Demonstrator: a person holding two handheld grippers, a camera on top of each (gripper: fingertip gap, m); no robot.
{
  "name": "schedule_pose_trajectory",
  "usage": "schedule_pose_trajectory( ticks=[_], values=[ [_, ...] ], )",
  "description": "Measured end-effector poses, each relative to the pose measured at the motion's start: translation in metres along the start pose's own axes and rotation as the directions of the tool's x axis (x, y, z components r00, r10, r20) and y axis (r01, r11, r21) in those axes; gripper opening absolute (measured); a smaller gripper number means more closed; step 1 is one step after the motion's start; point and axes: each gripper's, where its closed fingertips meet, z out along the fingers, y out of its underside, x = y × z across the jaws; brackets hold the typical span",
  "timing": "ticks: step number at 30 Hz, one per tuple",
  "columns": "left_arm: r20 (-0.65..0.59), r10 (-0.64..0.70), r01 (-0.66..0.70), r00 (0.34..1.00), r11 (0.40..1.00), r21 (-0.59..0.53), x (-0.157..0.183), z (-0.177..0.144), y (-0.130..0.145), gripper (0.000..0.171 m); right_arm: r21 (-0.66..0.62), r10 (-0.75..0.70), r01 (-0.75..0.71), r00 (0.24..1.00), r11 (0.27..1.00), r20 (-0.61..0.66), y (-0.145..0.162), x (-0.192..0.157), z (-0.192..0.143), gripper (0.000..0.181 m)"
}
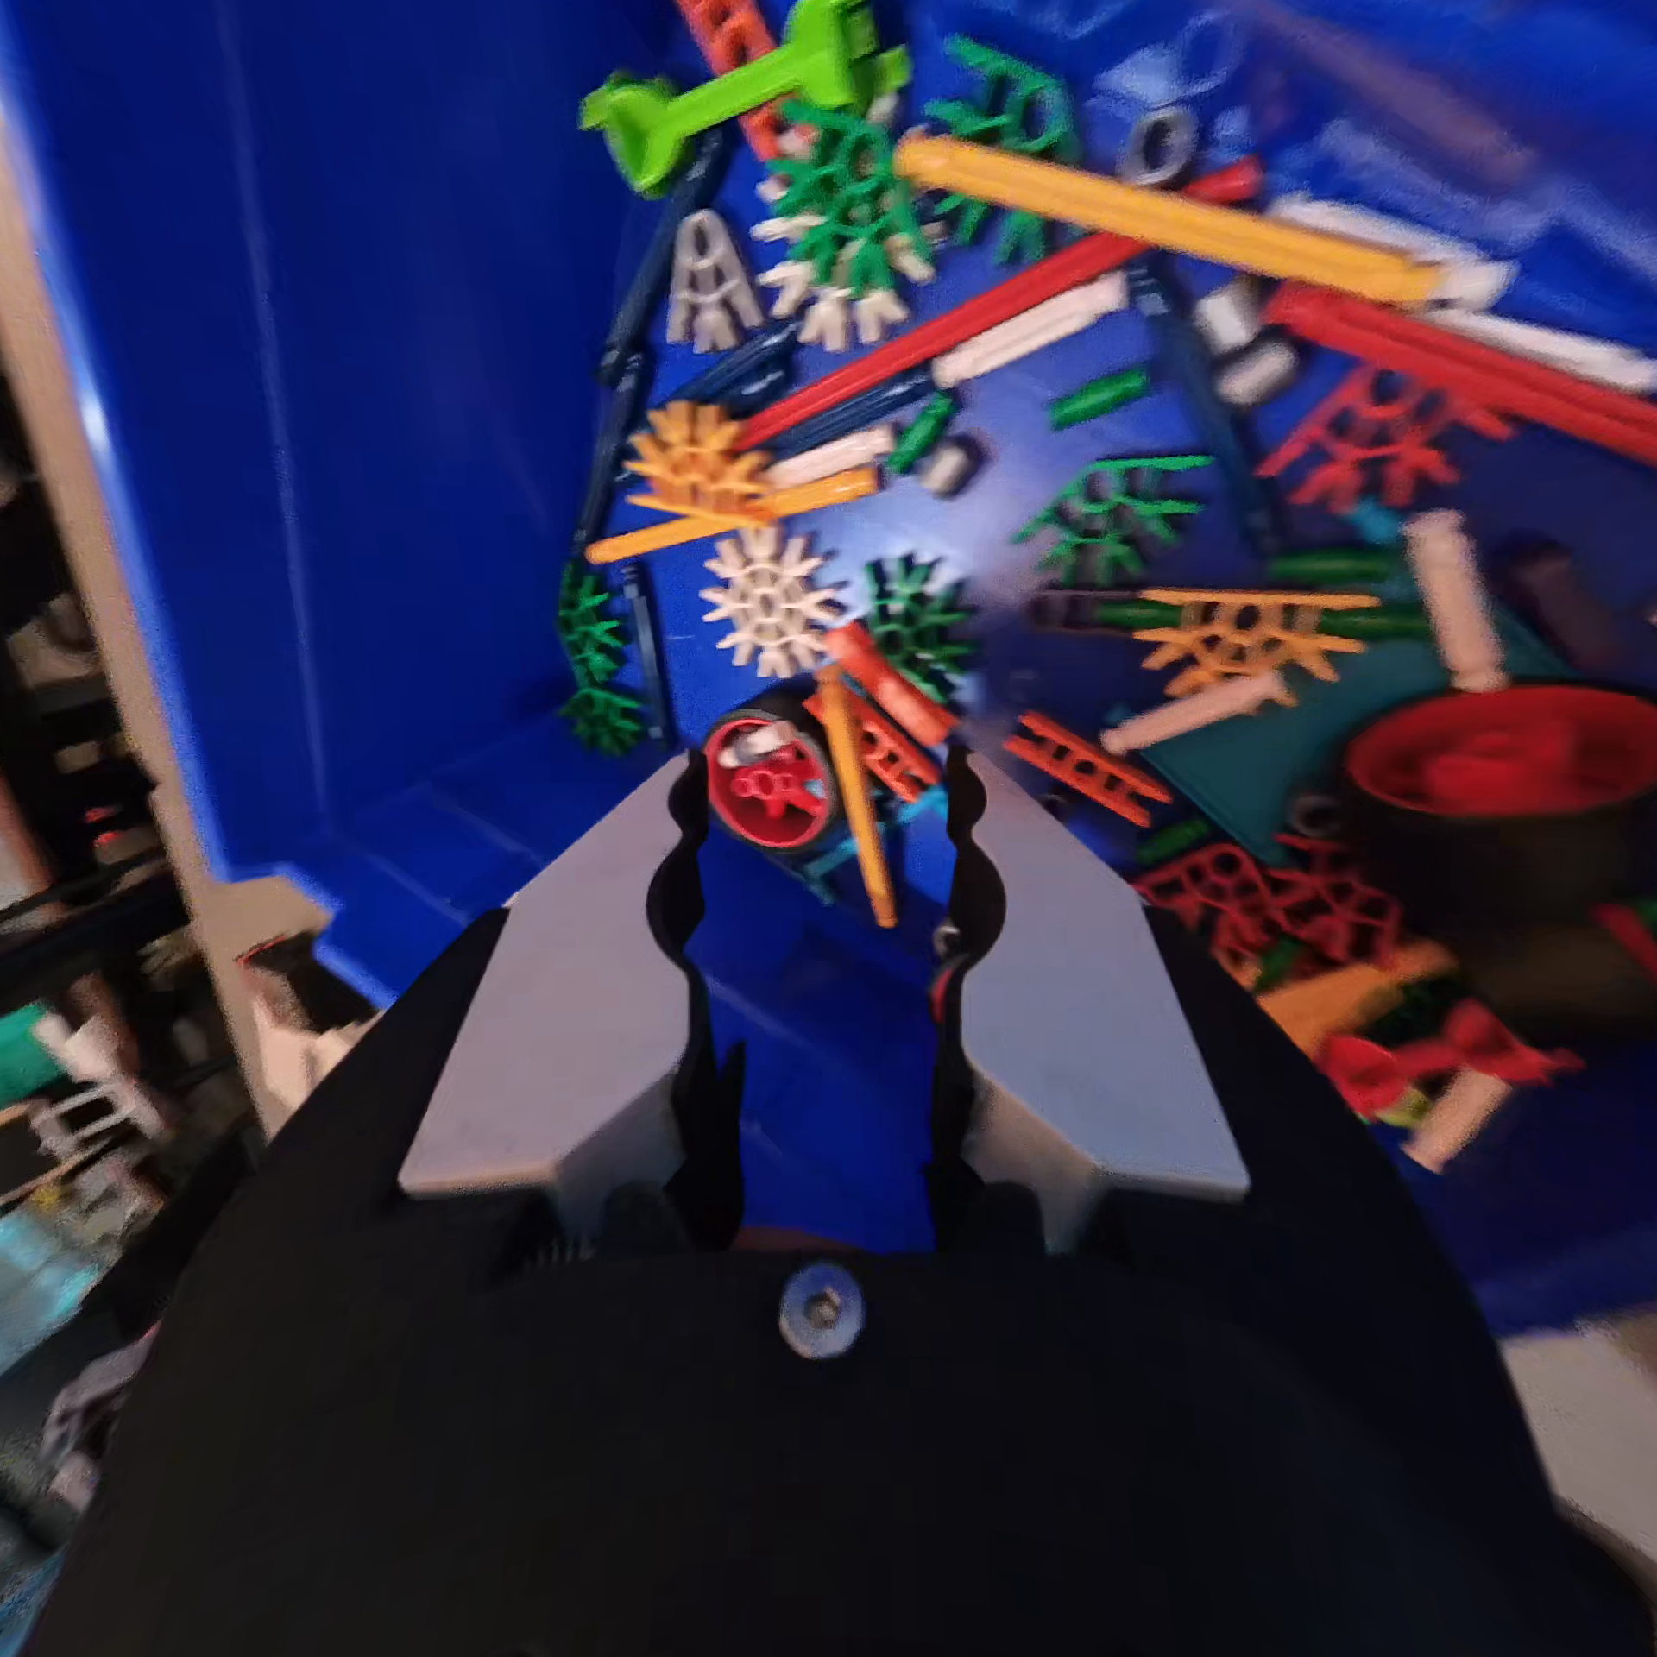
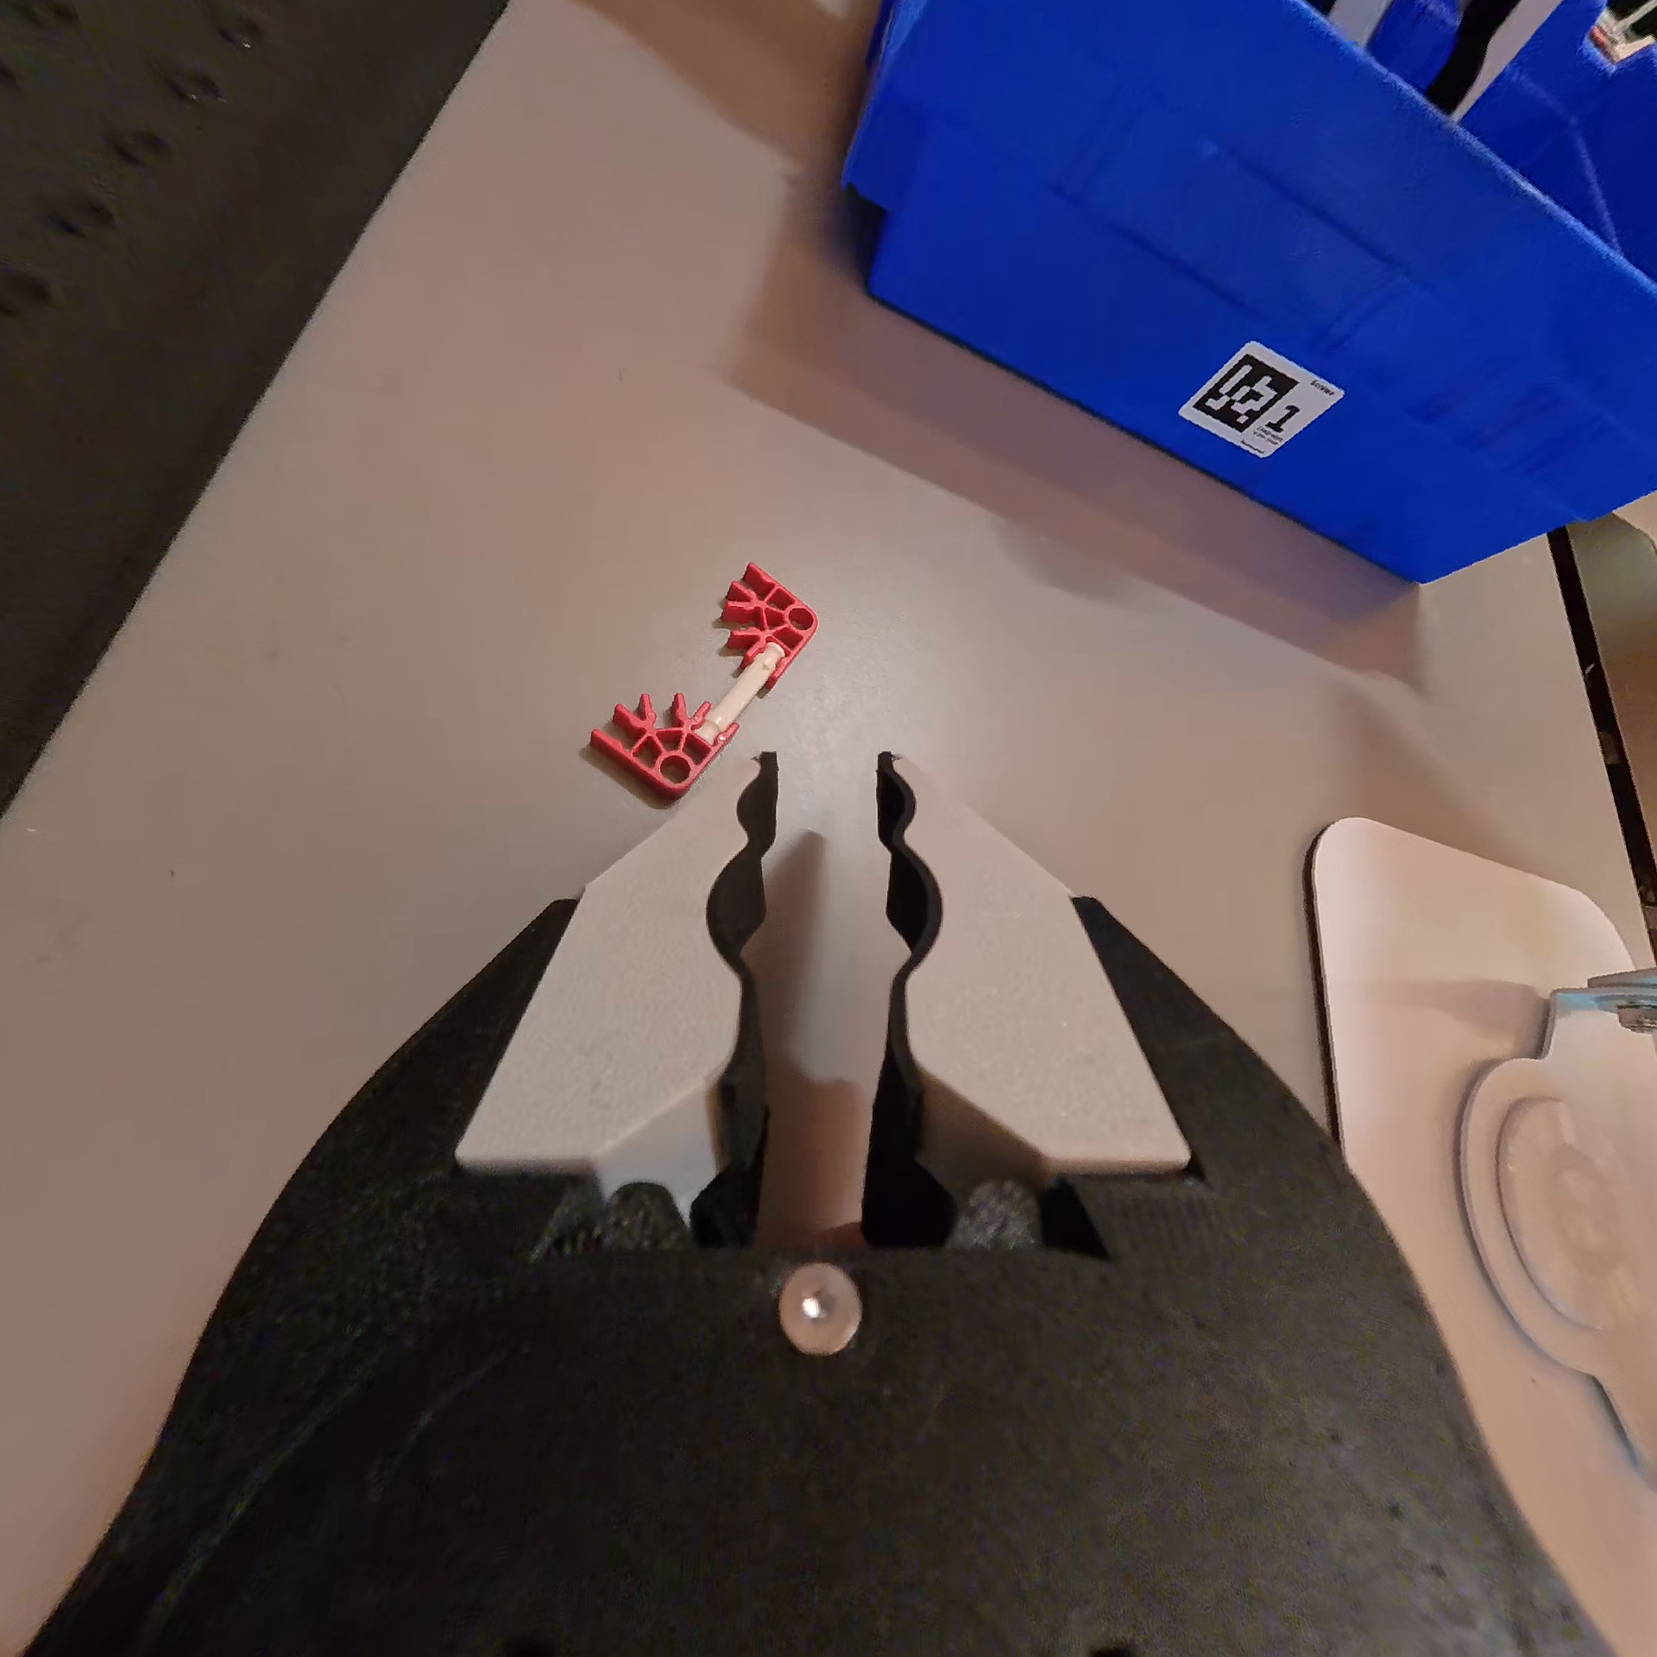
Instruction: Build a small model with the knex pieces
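Site: I am looking at a workshop or lab bench | evidence: blue bin [image 2: 1166,224] wearing marker sticker [image 2: 1260,399], cluttered shelving [image 1: 81,941] standing alongside

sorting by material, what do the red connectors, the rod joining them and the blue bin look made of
Red connectors: moulded hard plastic, slight sheen, crisp slots. Rod: off-white plastic, smooth, likely rigid. Blue bin: thick plastic, glossy by its soft highlights, with moulded ribs on its wall.
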Motion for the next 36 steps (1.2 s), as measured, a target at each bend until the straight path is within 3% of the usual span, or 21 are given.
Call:
schedule_pose_trajectory(
  ticks=[5, 9, 15, 17, 19, 25, 31, 34, 36],
  values=[
    [-0.254, 0.084, -0.088, 0.964, 0.996, -0.005, 0.052, -0.017, 0.01, 0.047, -0.007, 0.001, -0.001, 1.0, 1.0, 0.004, 0.003, 0.0, 0.001, 0.02],
    [-0.334, 0.157, -0.152, 0.929, 0.987, 0.041, 0.079, -0.014, 0.011, 0.047, -0.006, 0.0, 0.0, 1.0, 1.0, 0.002, 0.002, 0.0, 0.001, 0.02],
    [-0.331, 0.178, -0.15, 0.927, 0.983, 0.109, 0.088, -0.005, -0.003, 0.052, -0.008, 0.0, 0.0, 1.0, 1.0, 0.006, 0.004, 0.0, 0.001, 0.02],
    [-0.358, 0.169, -0.124, 0.918, 0.982, 0.145, 0.093, -0.007, -0.011, 0.067, -0.009, 0.001, -0.001, 1.0, 1.0, 0.006, 0.005, 0.0, 0.001, 0.019],
    [-0.341, 0.166, -0.125, 0.925, 0.983, 0.138, 0.09, -0.004, -0.012, 0.065, -0.011, 0.004, -0.004, 1.0, 1.0, 0.006, 0.006, 0.0, 0.001, 0.02],
    [-0.45, 0.07, -0.021, 0.89, 0.993, 0.112, 0.1, -0.005, 0.0, 0.078, -0.012, 0.006, -0.006, 1.0, 1.0, 0.008, 0.008, 0.001, 0.001, 0.019],
    [-0.375, 0.122, -0.09, 0.919, 0.991, 0.103, 0.102, -0.007, 0.004, 0.069, -0.021, -0.004, 0.004, 1.0, 1.0, 0.003, 0.009, 0.001, 0.0, 0.019],
    [-0.397, 0.108, -0.076, 0.912, 0.992, 0.097, 0.107, -0.009, 0.006, 0.058, -0.022, -0.009, 0.009, 1.0, 1.0, 0.002, 0.009, 0.001, -0.001, 0.019],
    [-0.375, 0.109, -0.082, 0.921, 0.993, 0.087, 0.105, -0.008, 0.006, 0.063, -0.019, -0.009, 0.009, 1.0, 1.0, 0.004, 0.008, 0.0, -0.001, 0.019]
  ],
)
